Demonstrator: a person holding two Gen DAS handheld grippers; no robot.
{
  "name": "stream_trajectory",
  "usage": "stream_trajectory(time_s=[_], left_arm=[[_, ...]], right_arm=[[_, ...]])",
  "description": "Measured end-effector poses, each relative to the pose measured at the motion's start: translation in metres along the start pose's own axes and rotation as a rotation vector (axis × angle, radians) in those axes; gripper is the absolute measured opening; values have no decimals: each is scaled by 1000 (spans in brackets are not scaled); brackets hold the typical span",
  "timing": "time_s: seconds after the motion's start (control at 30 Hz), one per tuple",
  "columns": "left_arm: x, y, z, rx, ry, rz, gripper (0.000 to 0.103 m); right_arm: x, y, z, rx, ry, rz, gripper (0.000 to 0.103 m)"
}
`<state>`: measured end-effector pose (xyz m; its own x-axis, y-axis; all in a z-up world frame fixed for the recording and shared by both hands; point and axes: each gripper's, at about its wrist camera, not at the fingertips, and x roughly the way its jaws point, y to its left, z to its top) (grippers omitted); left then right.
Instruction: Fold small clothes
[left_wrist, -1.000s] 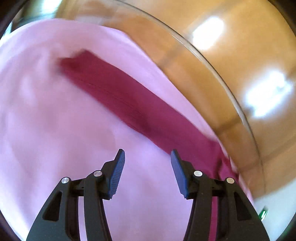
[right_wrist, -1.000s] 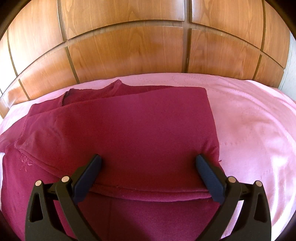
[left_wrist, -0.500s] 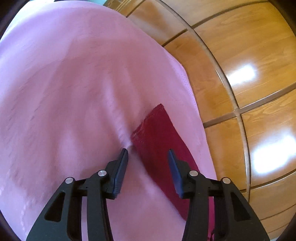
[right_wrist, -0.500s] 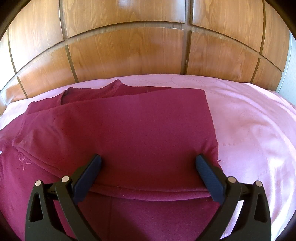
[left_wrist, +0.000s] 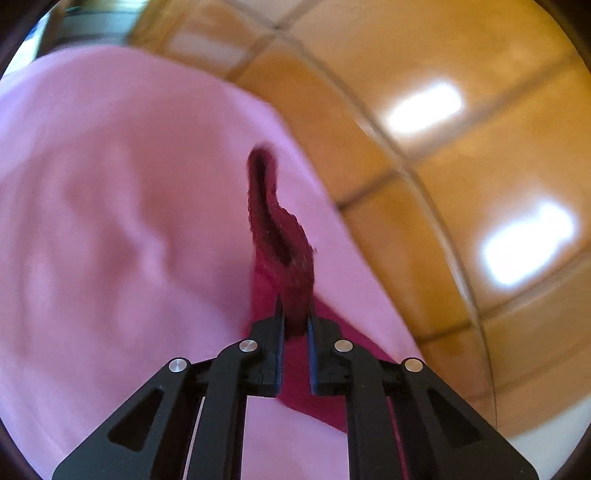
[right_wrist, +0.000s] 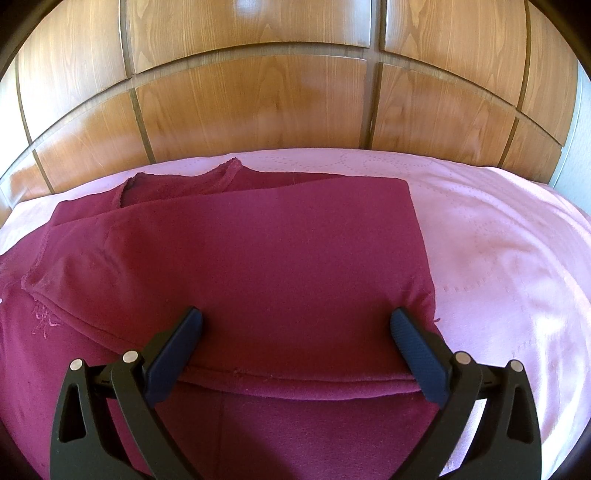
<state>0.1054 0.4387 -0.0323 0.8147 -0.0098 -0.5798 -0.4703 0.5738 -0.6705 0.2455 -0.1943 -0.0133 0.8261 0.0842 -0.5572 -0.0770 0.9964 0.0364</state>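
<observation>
**Left tongs pinch a sleeve end while the right wait spread over the fold**

The glossy brown panelled wooden headboard (right_wrist: 258, 99) closes the far side of the scene, and the pale pink quilted bedspread (right_wrist: 498, 240) runs up to it, giving a broad soft surface for folding.

On that bedspread lies the dark maroon knit garment (right_wrist: 277, 258), spread with its neckline toward the headboard. One side is already laid over the body, leaving a straight edge on the right and a doubled hem near the camera, so the fold looks partly done.

The right gripper (right_wrist: 295, 332) hangs low over the near hem with its tongs spread wide and nothing between them; whether the tips touch the cloth I cannot tell. It seems placed to steady the folded panel or to take the hem next.

The left gripper (left_wrist: 295, 317) has its tongs pressed together on a narrow maroon strip of the same garment (left_wrist: 280, 243), probably a sleeve end, which stands up from the bedspread. Holding it raised likely keeps it free of the sheet so it can be carried across the body.
</observation>
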Motion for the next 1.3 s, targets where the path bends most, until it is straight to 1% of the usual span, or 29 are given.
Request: stream_trajectory(time_s=[0.07,0.1,0.23,0.37,0.47,0.53,0.6,0.67,0.7,0.77,0.87,0.9,0.97,1.03,1.07,1.13,1.2,1.23,1.27,1.3], left_arm=[[1,-34,-19,72,20,-54,9],[2,-45,-26,94,31,-74,9],[21,-105,-76,207,129,-170,9],[48,-147,-122,289,226,-208,9],[70,-172,-157,359,287,-194,9],[79,-181,-171,394,320,-188,9],[89,-190,-185,453,339,-150,12],[91,-195,-195,508,344,-131,24],[86,-195,-201,529,340,-134,26],[79,-192,-204,538,331,-136,34],[60,-186,-207,512,308,-161,35],[51,-180,-208,512,291,-156,35],[47,-173,-211,522,269,-137,35],[42,-162,-211,525,239,-77,35],[40,-153,-212,521,221,-21,35],[38,-141,-210,508,216,27,35],[37,-132,-207,491,205,69,35],[36,-127,-205,484,199,85,35],[35,-123,-204,476,194,97,35],[35,-119,-202,463,191,105,35]], right_arm=[[0,0,0,0,0,0,101],[0,0,0,0,0,0,101],[0,-1,0,2,-1,4,101],[-1,-1,0,2,-1,5,101],[-1,-2,0,5,-2,8,101],[-1,-2,0,7,-2,10,101],[-1,-2,0,8,-2,10,101],[-1,-2,-1,10,-2,12,101],[-2,-2,-1,11,-2,13,101],[-2,-1,-1,12,-2,13,101],[-2,-2,1,18,9,22,101],[-4,-2,4,21,13,20,100],[-11,1,8,24,4,8,98],[-23,13,14,42,-9,70,85],[-28,21,17,49,-7,128,82],[-34,50,23,43,18,274,69],[-33,86,29,26,67,407,60],[-31,102,31,17,86,449,56],[-27,124,33,2,110,494,56],[-23,138,35,-9,125,513,55]])
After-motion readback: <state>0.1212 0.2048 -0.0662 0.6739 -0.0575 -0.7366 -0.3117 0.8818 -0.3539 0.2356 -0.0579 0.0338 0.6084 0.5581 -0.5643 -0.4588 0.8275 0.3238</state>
